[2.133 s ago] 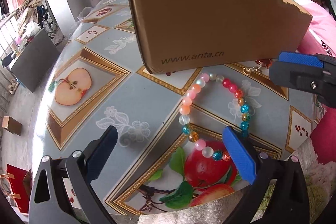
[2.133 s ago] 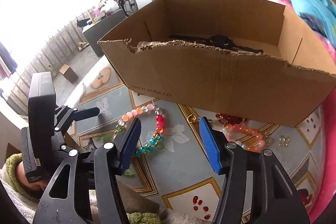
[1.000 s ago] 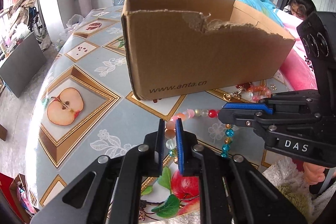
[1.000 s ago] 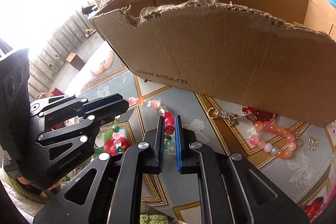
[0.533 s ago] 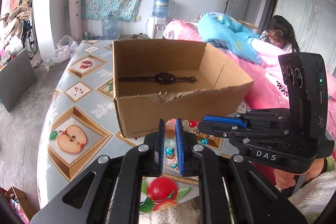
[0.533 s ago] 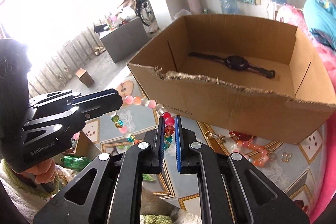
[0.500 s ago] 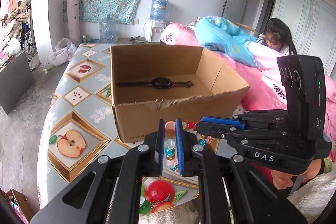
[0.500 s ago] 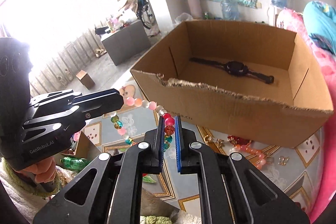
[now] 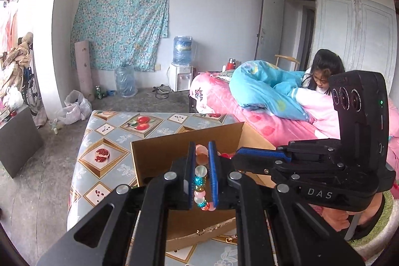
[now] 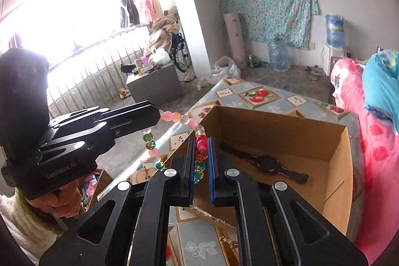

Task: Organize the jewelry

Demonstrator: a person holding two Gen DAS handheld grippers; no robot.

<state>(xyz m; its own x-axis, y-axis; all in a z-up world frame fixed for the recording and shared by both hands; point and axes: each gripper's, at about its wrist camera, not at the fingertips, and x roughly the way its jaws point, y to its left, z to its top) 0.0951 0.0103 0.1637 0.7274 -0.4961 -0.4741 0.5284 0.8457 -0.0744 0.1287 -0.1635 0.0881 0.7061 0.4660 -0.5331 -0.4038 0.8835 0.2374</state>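
**Beaded bracelet held aloft over the box**

Both grippers clamped on one beaded bracelet (image 10: 174, 131), lifted clear of the table (image 9: 109, 133). Left gripper (image 9: 200, 166) pinching a run of pale, teal and amber beads between its blue pads; right gripper (image 10: 200, 161) pinching red, amber and teal beads the same way. Jaws of each nearly together, parted only by the beads.

Around: cardboard box (image 10: 334, 166) open-topped, directly below and ahead of the grippers, torn along its near rim. Fruit-patterned cloth on the table. Pink bedding (image 9: 224, 96) to the right with a blue quilt and a seated person (image 9: 321, 71) behind it. Floral sheet (image 9: 119, 26) on the far wall, water dispenser (image 9: 182, 66) beneath. From the left wrist, box interior mostly blocked by the two grippers' bodies.

Only in the right wrist view: dark watch (image 10: 264, 162) lying flat on the box floor, strap running left to right; bright window railing; a hand (image 10: 62, 201) gripping the left tool's handle; loose jewellery on the table under the near rim. Only in the left wrist view: door and wardrobe at far right.

Bracelet stretched between the grippers, long axis roughly level from left gripper to right, a slack loop hanging below the taut upper strand. Hanging at about the box's near left corner.
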